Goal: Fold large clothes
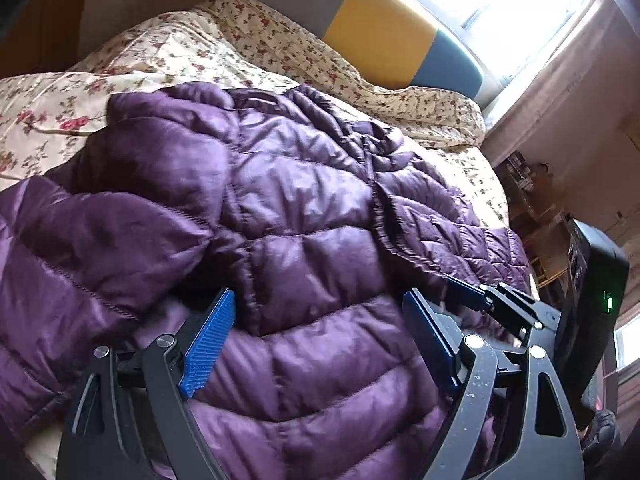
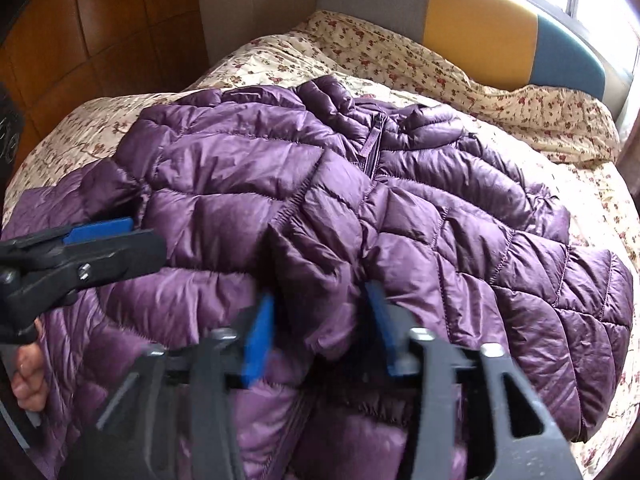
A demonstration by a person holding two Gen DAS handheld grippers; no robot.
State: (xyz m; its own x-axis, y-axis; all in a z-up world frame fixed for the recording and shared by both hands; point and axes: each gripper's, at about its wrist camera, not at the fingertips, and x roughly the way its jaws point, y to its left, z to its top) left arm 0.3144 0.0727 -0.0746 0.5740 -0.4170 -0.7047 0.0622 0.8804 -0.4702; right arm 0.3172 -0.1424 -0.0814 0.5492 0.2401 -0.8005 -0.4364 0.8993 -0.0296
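In the left wrist view the left gripper (image 1: 316, 328) stood at the bottom of the frame with its jaws wide apart, the ribbed blue pads (image 1: 208, 344) resting against the puffy fabric on either side of a quilted panel without pinching it. Between and beyond them spread the purple down jacket (image 1: 248, 200), filling the middle and lower left of the frame, with a sleeve (image 1: 92, 240) lying across it at the left. At the right edge of that view the right gripper (image 1: 476, 296) reached in, its blue tips low against the jacket's hem.

In the right wrist view the right gripper (image 2: 320, 340) sat at the bottom centre, blurred, its jaws apart with a fold of purple fabric bulging up between the blue pads (image 2: 258, 344); I could not tell whether the pads pressed on that fold or only flanked it. The left gripper (image 2: 100, 236) came in from the left edge, and the person's fingers (image 2: 28, 376) showed below it at the lower left. The jacket (image 2: 440, 240) lay front up across the centre of the frame, its zipper (image 2: 372, 148) running toward the collar (image 2: 328, 96) in the upper middle.

Under the jacket lay a cream floral bedspread (image 2: 460, 76), reaching to the padded headboard (image 2: 480, 20) of grey, yellow and blue panels at the upper right, with a bright window (image 1: 520, 8) behind it
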